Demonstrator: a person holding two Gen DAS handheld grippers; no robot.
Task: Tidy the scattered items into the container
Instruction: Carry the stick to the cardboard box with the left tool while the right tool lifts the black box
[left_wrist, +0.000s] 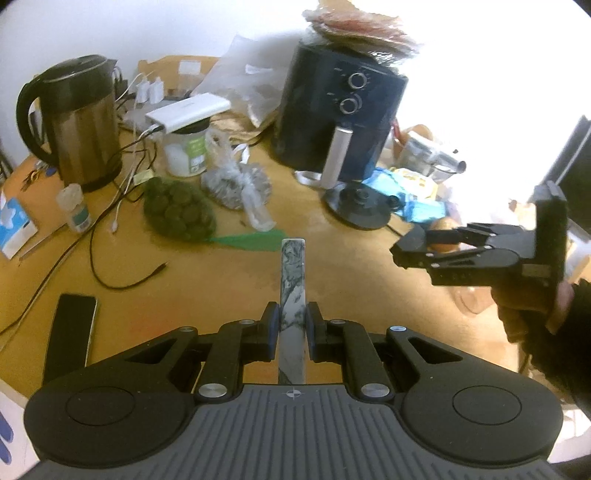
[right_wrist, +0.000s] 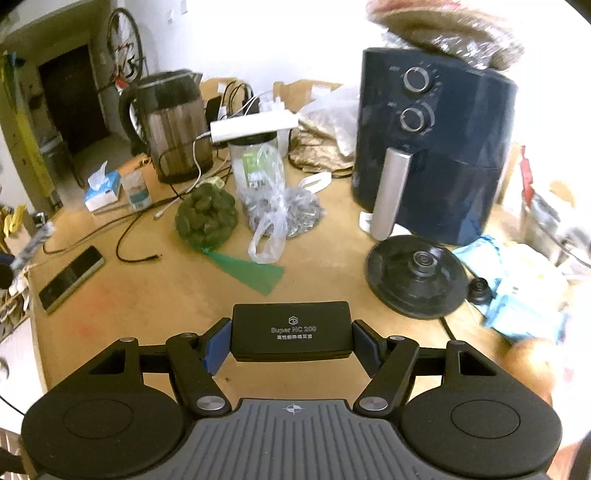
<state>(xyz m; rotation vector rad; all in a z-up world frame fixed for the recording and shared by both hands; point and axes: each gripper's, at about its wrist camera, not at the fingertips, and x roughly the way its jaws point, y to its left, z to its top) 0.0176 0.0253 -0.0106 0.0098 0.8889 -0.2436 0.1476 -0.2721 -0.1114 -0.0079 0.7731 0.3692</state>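
A: Any writing coming through?

B: The right gripper (right_wrist: 291, 341) is clamping a flat black case (right_wrist: 291, 334) by its two ends, above the wooden table (right_wrist: 177, 295). The lid is reading "Super NC 200", with a line of Chinese characters under it, too small to make out. Labels on the plastic jar (right_wrist: 256, 166) are blurring out.

A: Left side?

B: The left gripper (left_wrist: 291, 323) is pinching a slim marbled grey-and-white strip (left_wrist: 293, 284) edge-on, jaws nearly together, over bare tabletop.

A: Surroundings?

B: Clutter is crowding the far half: steel kettle (left_wrist: 83, 122), its black base (right_wrist: 415, 278) lying apart, dark air fryer (right_wrist: 436, 147), a green net bag of round items (right_wrist: 205, 216), tissue box (right_wrist: 103, 190), phone (right_wrist: 70, 278), loose cables. A doorway and a bicycle wheel are showing behind. No container is showing in either view.
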